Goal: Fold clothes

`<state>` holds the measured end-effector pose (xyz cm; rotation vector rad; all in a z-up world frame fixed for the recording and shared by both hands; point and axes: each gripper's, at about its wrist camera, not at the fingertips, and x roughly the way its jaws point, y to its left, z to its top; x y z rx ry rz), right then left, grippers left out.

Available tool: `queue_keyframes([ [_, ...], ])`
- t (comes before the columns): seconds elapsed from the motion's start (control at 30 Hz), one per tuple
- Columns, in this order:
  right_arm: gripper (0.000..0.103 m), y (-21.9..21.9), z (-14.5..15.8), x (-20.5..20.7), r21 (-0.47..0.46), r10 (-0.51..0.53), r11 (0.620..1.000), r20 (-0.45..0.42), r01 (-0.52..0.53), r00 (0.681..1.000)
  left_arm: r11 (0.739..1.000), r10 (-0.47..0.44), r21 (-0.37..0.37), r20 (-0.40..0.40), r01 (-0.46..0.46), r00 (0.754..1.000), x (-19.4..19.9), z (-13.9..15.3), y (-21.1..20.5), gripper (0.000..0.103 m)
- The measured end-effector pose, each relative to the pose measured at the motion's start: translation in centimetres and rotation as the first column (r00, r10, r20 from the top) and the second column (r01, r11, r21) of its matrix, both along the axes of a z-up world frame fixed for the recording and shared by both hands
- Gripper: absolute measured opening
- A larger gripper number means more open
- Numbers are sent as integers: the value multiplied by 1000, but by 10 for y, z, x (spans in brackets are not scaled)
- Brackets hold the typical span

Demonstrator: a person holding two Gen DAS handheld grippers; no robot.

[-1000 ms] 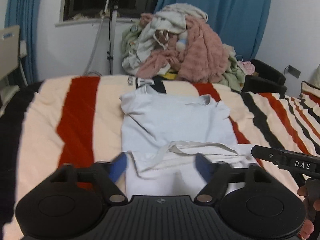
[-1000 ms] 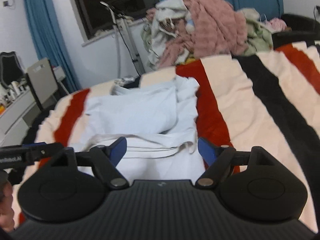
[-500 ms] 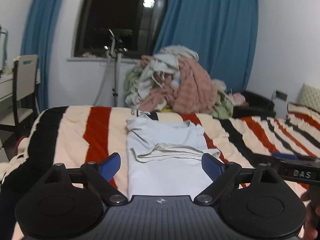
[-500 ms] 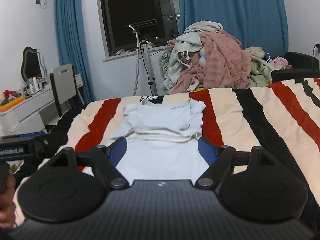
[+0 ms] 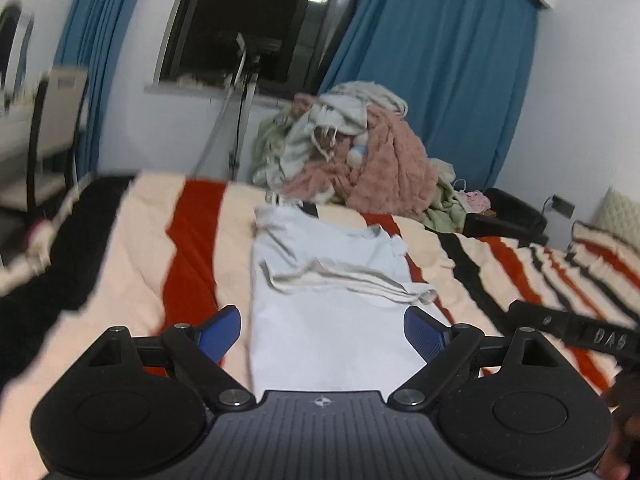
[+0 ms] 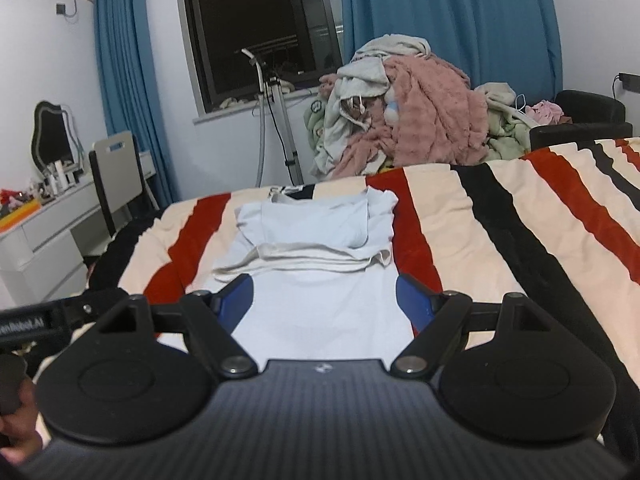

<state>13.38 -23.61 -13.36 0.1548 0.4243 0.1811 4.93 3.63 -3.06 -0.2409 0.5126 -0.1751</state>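
- Striped in cream, red and black, the bed [image 6: 472,216] fills the room's middle, with blue curtains [image 6: 460,20] framing a dark window [image 6: 256,20] behind it.
- Beyond the bed's far edge a heap of unfolded laundry [image 6: 408,112], pink fleece and grey and green pieces, rises against the curtains.
- At the far left of the right wrist view stand a white counter [image 6: 52,228] and a chair [image 6: 116,168].
- On the bed lies the pale blue shirt [image 6: 320,312], partly folded: its lower part is smooth and flat, the upper part doubled over, a cream-edged hem [image 6: 304,260] running across the middle.
- Near the shirt's near end the left gripper [image 5: 322,334] has just been spreading its jaws; they stand wide apart, nothing pinched between the blue pads.
- Close beside it the right gripper [image 6: 324,300] is likewise released, jaws wide, the shirt seen between them but not grasped.
- A hand [image 6: 18,436] shows at the lower left corner of the right wrist view.
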Motion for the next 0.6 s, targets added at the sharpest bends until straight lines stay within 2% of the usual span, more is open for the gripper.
queue_keyframes([
  [0.13,80,4,-4,1,-16,4,1000,-17,-4,1000,995,-34,-101,-114,22,993,12,-16,6,90],
  [0.2,80,6,-6,2,-24,-1,1000,-28,0,1000,985,-52,-170,-189,20,981,20,-30,11,90],
  [0.27,80,6,-8,4,-29,-7,1000,-42,6,999,965,-77,-260,-274,3,959,29,-49,18,90],
  [0.3,80,5,-10,5,-27,-9,1000,-52,8,999,951,-91,-310,-315,-11,945,34,-58,23,90],
  [0.33,80,5,-11,5,-24,-11,1000,-61,9,998,924,-106,-380,-357,-41,928,39,-70,30,90],
  [0.37,80,4,-13,6,-16,-11,1000,-71,10,997,888,-123,-452,-399,-78,909,44,-82,37,90],
  [0.43,80,1,-16,9,12,-7,1000,-95,8,995,830,-137,-539,-450,-145,883,54,-101,48,89],
  [0.53,80,-6,-23,14,84,-1,996,-153,14,988,776,-108,-592,-462,-216,880,62,-117,60,86],
  [0.6,80,-12,-34,18,189,25,982,-215,16,976,763,-92,-602,-461,-235,883,68,-122,62,80],
])
